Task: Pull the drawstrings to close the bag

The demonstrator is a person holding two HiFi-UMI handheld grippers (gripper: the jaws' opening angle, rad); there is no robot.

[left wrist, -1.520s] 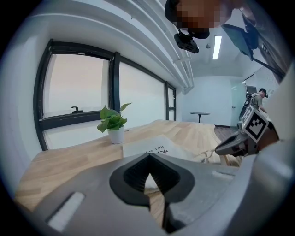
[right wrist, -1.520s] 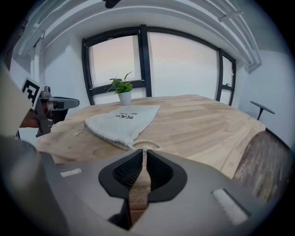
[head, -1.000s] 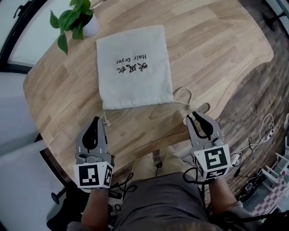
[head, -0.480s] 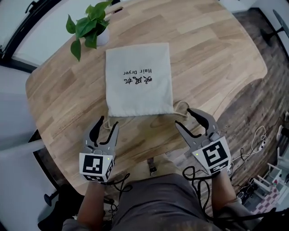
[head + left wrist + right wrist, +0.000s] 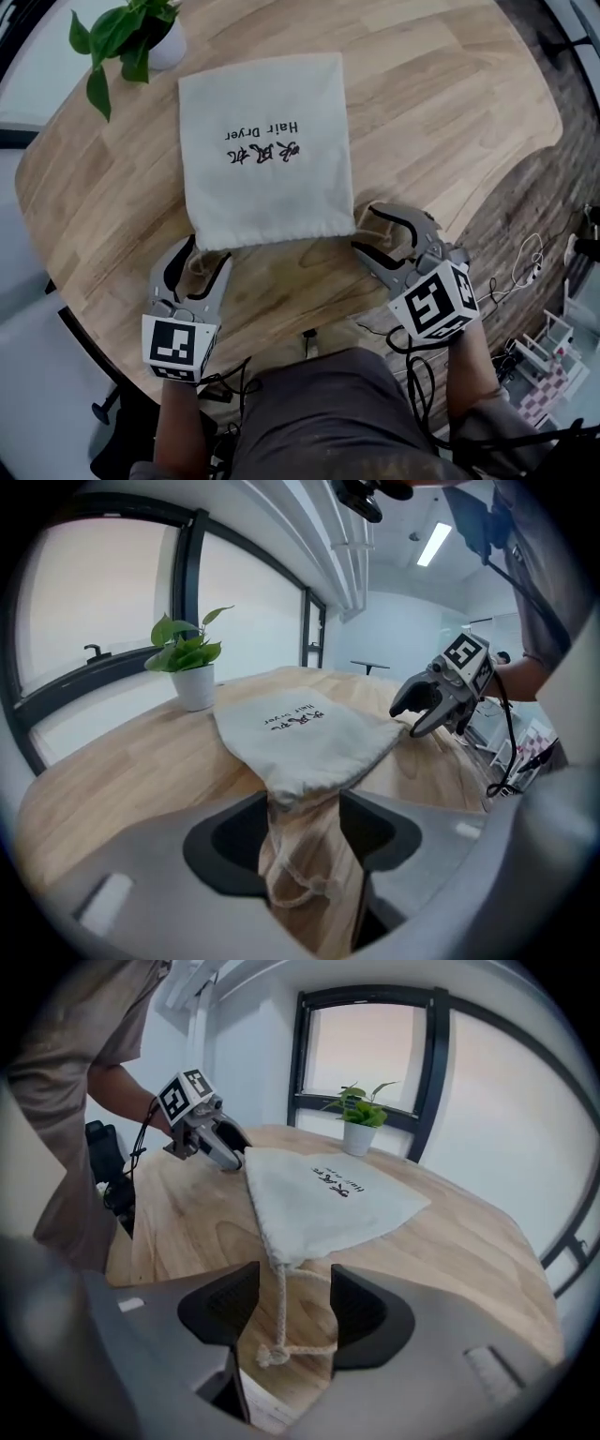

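An off-white bag [image 5: 267, 150] of coarse woven cloth lies flat on the bench [image 5: 450, 94], a rounded top of pale wood planks with a visible grain. The bag is roughly rectangular, with dark print across its middle, and its hemmed mouth is the edge nearest the person.

The left gripper [image 5: 202, 258] sits at the mouth's left corner. In the left gripper view its dark, rounded fingers [image 5: 230, 846] are spread apart; the puckered cloth corner and the left drawstring [image 5: 305, 874] – a thin twisted cord, looped loosely on the wood – lie between them without being pinched.

The right gripper [image 5: 367, 230] is at the opposite corner. Its fingers [image 5: 225, 1307] are likewise spread, and the right drawstring [image 5: 278, 1312] runs straight out of the hem through the gap between them, ending in a knot [image 5: 272, 1356] from which the cord bends back toward the right finger. Neither finger presses on the cord.

Beyond the bag's far left corner stands a leafy green plant [image 5: 117, 33] in a smooth white pot [image 5: 167, 49], apart from the cloth.
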